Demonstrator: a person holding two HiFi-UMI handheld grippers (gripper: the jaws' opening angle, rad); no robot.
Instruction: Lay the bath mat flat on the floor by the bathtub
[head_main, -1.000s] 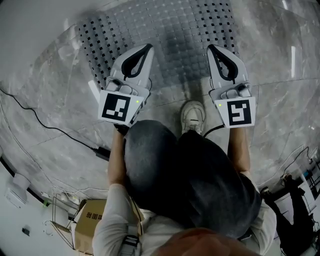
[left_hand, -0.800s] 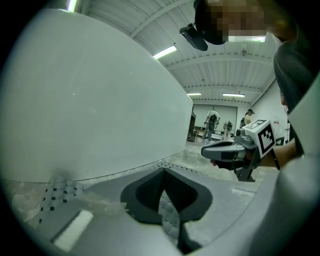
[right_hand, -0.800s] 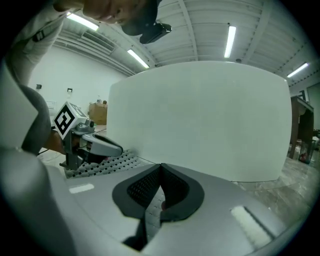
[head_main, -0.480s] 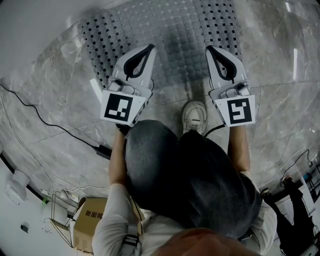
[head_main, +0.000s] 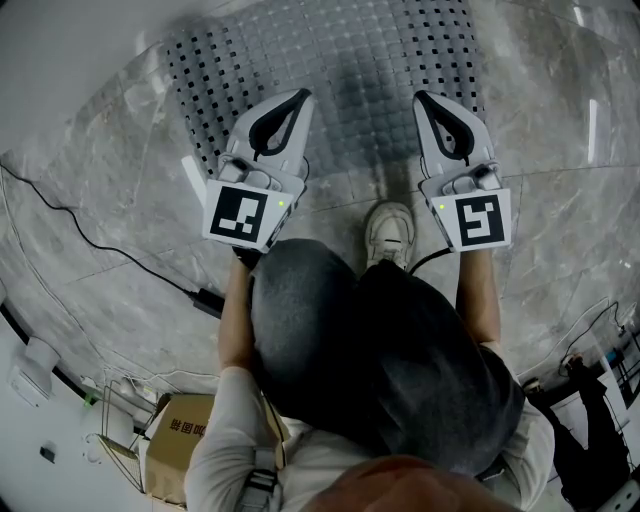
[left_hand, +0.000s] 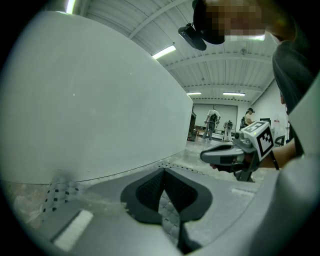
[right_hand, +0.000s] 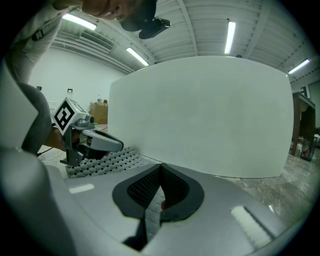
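Since left claw (head_main: 297, 95) and right claw (head_main: 421, 96) each pinch the near edge of the grey perforated rubber bath mat (head_main: 350, 60), spread on the marble floor (head_main: 100, 200) beside the white bathtub (left_hand: 100, 100), pulling back before releasing could rumple it.

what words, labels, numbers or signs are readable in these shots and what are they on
Nothing reads clearly.
cardboard box: dark printed characters, too small and blurred to read.
left gripper: cube marker is a black-and-white pattern, no letters.
right gripper: same kind of pattern, no letters.
bath mat: no print.
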